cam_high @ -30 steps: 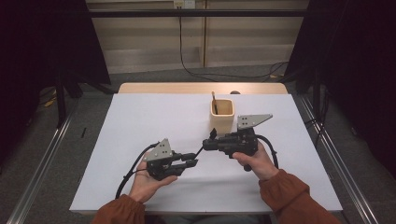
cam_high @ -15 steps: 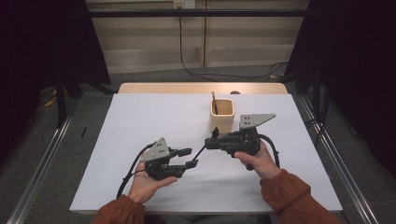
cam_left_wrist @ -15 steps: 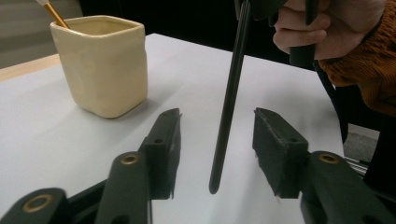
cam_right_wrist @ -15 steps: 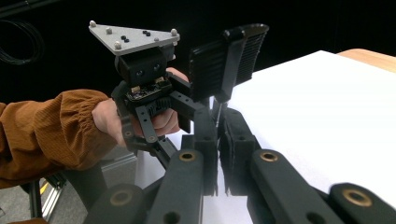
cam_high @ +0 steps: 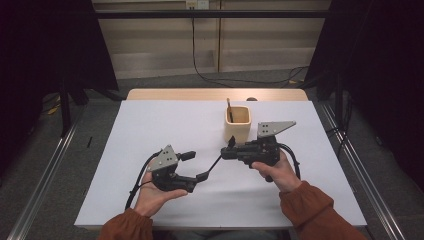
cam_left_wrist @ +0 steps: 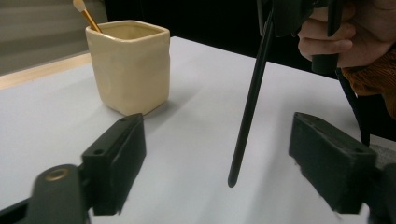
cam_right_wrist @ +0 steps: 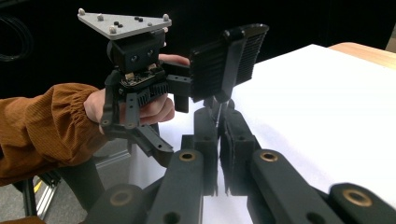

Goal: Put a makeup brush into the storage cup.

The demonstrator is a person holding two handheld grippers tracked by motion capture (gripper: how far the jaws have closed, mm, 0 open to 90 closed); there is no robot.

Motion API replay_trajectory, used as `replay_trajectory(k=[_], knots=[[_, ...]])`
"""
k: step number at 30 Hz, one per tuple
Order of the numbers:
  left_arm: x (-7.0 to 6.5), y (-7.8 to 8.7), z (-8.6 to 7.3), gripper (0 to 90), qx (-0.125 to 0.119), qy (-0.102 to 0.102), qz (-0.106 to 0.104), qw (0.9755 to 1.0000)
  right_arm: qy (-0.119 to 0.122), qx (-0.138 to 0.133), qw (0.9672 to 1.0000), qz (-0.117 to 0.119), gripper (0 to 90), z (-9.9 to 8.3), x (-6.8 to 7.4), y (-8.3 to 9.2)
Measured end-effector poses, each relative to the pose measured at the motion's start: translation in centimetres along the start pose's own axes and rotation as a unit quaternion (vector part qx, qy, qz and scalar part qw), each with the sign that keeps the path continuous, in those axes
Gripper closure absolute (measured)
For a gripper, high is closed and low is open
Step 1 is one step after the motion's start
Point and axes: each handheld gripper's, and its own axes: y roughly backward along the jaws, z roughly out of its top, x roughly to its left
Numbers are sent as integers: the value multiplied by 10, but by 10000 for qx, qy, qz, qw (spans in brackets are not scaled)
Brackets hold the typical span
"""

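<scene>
A thin black stick (cam_high: pixel 215 164) slants down and left from my right gripper (cam_high: pixel 228 152), which is shut on its upper end. My left gripper (cam_high: pixel 195 166) has just been opening its jaws. In the left gripper view the stick (cam_left_wrist: pixel 247 107) hangs between them with its tip just above the white table, touching neither pad. That gripper (cam_left_wrist: pixel 217 135) stands open. In the right gripper view my own jaws (cam_right_wrist: pixel 219 119) are pressed together, and one ribbed pad (cam_right_wrist: pixel 219 65) of the left gripper stands just beyond them. A cream square cup (cam_high: pixel 237 125) with a brush (cam_high: pixel 229 107) stands behind both grippers.
The white table (cam_high: pixel 150 125) runs to a wooden strip at the far edge. The cup (cam_left_wrist: pixel 128 65) stands ahead and to the left in the left gripper view, its brush (cam_left_wrist: pixel 86 16) leaning out. Dark curtains and metal rails flank the table.
The left gripper's jaws have spread wide and let go of the stick's lower end. The right gripper still holds the stick. Neither hand has shifted.
</scene>
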Motion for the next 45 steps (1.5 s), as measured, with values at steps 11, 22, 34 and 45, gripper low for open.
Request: replay_trajectory(k=[11, 22, 34, 45], knots=[[6, 17, 6, 26, -93, 142, 136, 9998, -33, 47, 9999, -140, 853, 0, 1, 6], [8, 27, 4, 19, -68, 230, 186, 9995, 7, 81, 9995, -290, 853, -1, -2, 15], [15, 45, -5, 38, -319, 245, 892, 9952, 3, 76, 9985, -533, 853, -1, -6, 32], [17, 62, -14, 35, -309, 255, 1093, 9932, -38, 84, 9975, -706, 853, 1, -10, 42]])
